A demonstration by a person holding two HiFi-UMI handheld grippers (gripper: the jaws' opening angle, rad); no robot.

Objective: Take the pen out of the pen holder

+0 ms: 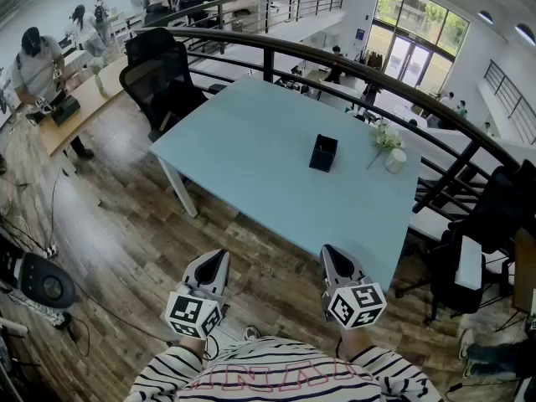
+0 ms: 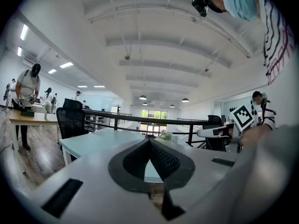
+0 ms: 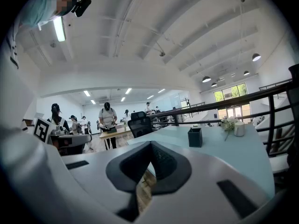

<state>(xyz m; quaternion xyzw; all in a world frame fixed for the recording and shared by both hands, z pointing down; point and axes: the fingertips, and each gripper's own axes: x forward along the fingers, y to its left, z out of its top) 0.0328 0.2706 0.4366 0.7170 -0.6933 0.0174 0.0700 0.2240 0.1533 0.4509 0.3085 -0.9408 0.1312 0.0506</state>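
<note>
A black square pen holder (image 1: 323, 153) stands on the light blue table (image 1: 251, 157), toward its far right side. No pen shows above its rim from here. It also appears small in the right gripper view, as the pen holder (image 3: 195, 137) ahead and to the right of the jaws. My left gripper (image 1: 219, 260) and right gripper (image 1: 332, 255) hang close to my body, short of the table's near edge and over the wooden floor. Both point roughly level toward the table. The left gripper (image 2: 149, 141) and right gripper (image 3: 151, 145) each have their jaws closed tip to tip, with nothing between them.
A small white vase with flowers (image 1: 390, 151) stands right of the pen holder. Black office chairs (image 1: 163, 78) sit at the table's far left corner. A dark railing (image 1: 352, 64) curves behind the table. A person (image 1: 33, 57) works at a wooden desk far left.
</note>
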